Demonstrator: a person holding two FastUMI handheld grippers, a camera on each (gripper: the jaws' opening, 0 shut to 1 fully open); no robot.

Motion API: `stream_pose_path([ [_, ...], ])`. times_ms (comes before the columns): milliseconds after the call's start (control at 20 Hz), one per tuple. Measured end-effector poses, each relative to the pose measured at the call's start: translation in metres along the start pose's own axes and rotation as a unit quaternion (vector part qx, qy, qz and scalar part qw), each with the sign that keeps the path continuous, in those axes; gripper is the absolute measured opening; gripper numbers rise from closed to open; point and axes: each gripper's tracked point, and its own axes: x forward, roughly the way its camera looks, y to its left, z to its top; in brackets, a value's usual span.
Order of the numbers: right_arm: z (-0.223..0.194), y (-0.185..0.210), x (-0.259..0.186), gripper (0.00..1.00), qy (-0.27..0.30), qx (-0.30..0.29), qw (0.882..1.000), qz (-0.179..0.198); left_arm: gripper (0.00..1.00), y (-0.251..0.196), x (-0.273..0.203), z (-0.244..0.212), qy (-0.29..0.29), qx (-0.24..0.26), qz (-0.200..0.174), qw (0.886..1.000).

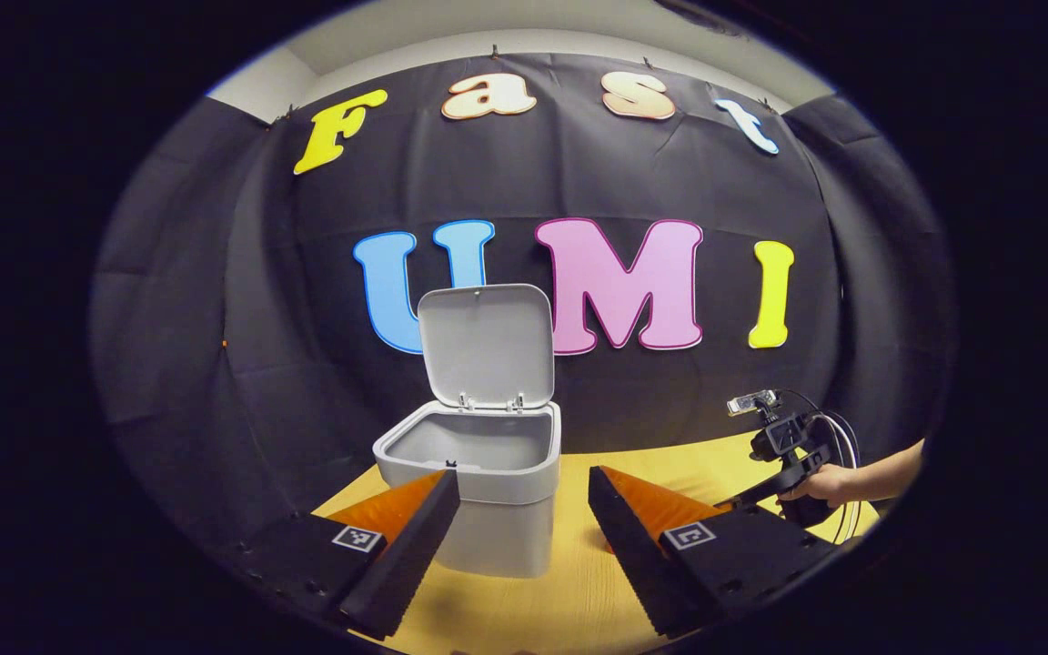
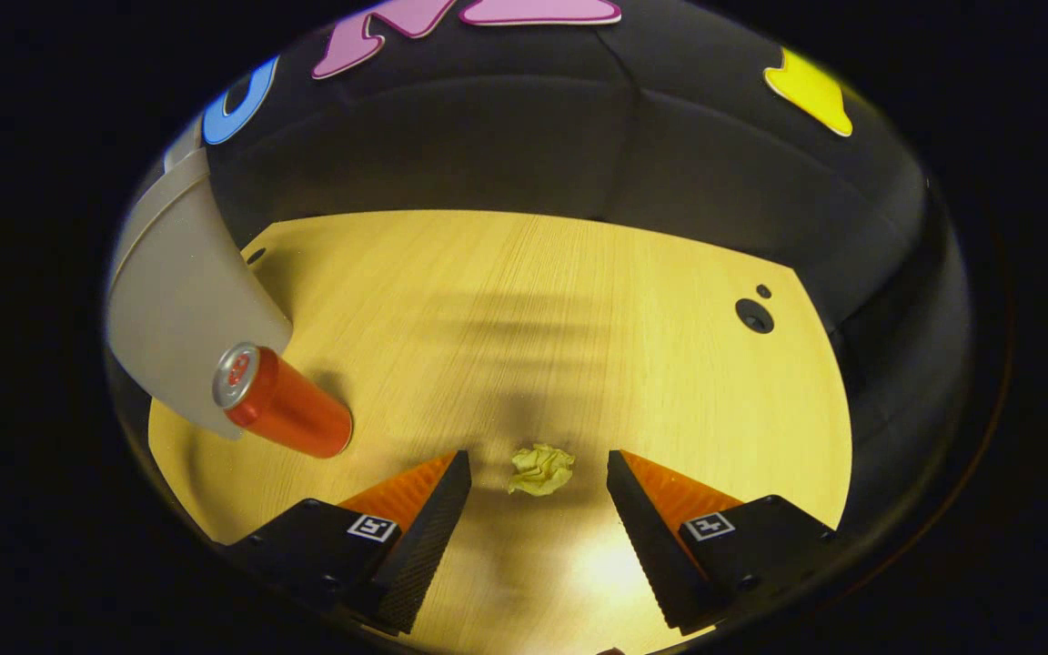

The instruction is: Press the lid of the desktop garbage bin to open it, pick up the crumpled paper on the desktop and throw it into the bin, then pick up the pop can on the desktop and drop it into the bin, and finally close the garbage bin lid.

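A: In the left gripper view we see the garbage bin (image 1: 478, 482) on the desktop (image 1: 579, 591), its lid (image 1: 486, 344) raised upright, so we take the opening step as done. The left gripper (image 1: 524, 482) hangs in front of the bin with its jaws wide and nothing between them. Farther right, a hand (image 1: 820, 482) holds the right gripper low over the desktop.

B: And which step is in hand?

A: The paper pick-up, by our reading. In the right gripper view the right gripper (image 2: 538, 468) points down at the crumpled paper (image 2: 540, 469), which lies on the wood between the two spread fingertips (whether they touch it we cannot tell). The pop can (image 2: 283, 402) stands just beside the bin's wall, well apart from the paper.

B: What does the next move call for?

A: We judge: close both fingers on the paper, lift, and carry it over the open bin.
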Motion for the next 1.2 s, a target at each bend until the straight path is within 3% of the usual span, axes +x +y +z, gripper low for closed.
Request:
stream_pose_path([
  [250, -0.014, 0.003, 0.022, 0.95, 0.034, 0.014, 0.999, 0.008, 0.96, -0.006, 0.009, -0.005, 0.021, -0.017, 0.008, 1.0],
  [350, -0.018, 0.003, 0.025, 0.82, 0.041, 0.024, 0.999, 0.014, 0.96, -0.009, 0.013, -0.005, 0.025, -0.015, 0.008, 1.0],
  [400, -0.019, 0.002, 0.024, 0.84, 0.045, 0.03, 0.998, 0.019, 0.96, -0.01, 0.014, -0.005, 0.027, -0.012, 0.008, 1.0],
  [500, -0.023, 0.001, 0.026, 0.54, 0.05, 0.031, 0.998, 0.019, 0.96, -0.013, 0.014, -0.003, 0.027, -0.006, 0.006, 1.0],
  [800, -0.014, -0.002, 0.013, 0.51, 0.031, 0.017, 0.999, 0.014, 0.96, -0.025, 0.003, -0.001, 0.024, 0.003, -0.008, 1.0],
  [1000, 0.02, 0.009, -0.037, 0.51, -0.038, -0.002, 0.999, 0.02, 0.96, -0.021, -0.005, 0.0, 0.018, -0.01, -0.01, 1.0],
  [1200, 0.054, 0.026, -0.092, 0.5, -0.099, 0.019, 0.994, 0.048, 0.96, -0.013, -0.012, 0.008, 0.003, -0.009, -0.016, 1.0],
])
